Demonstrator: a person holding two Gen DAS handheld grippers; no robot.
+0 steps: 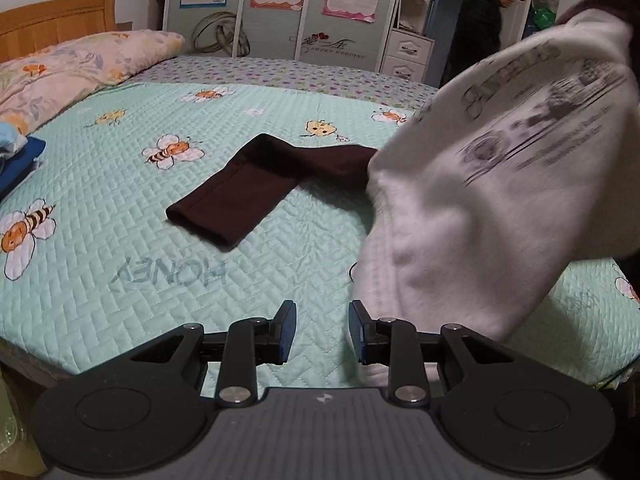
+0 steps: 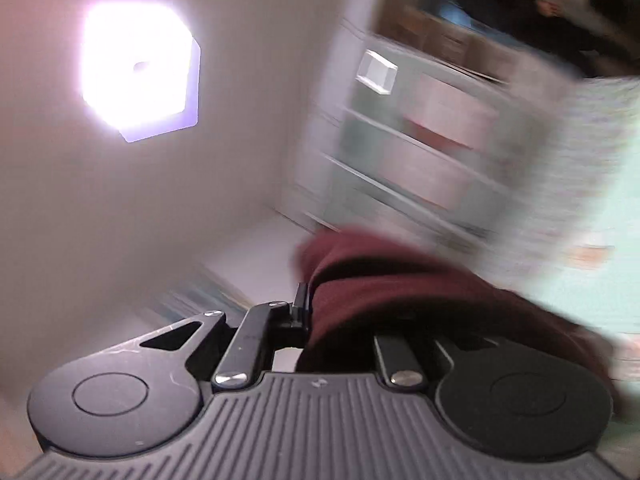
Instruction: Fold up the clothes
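The maroon garment (image 2: 384,292) sits bunched between the fingers of your right gripper (image 2: 320,320): soft, thick folds pile over the right finger and hide it entirely, while the left finger's dark pad presses against the cloth's edge, so you are pinching it. The right wrist view is tilted and heavily smeared; beyond the fabric you can make out only a glaring ceiling light (image 2: 136,68), a pale wall and streaked shelving.

Your left gripper (image 1: 322,332) hangs with its two black fingers spread apart, nothing between the blue pads, low over the near edge of the bed (image 1: 120,300). Just to its right, the garment's fleecy white inside (image 1: 480,184) is lifted off the bed and hangs as a rounded, blurred mass, with grey printed lettering showing mirrored and unreadable; its lower hem drops behind the right finger. One dark sleeve (image 1: 240,196) trails out from under it and lies flat and bent on the quilted mint bedspread with bee prints.

Farther off lie a floral pillow (image 1: 80,64) and a blue folded item (image 1: 20,160), cut off at the left edge. A person in dark clothes (image 1: 480,28) stands by the wardrobe.
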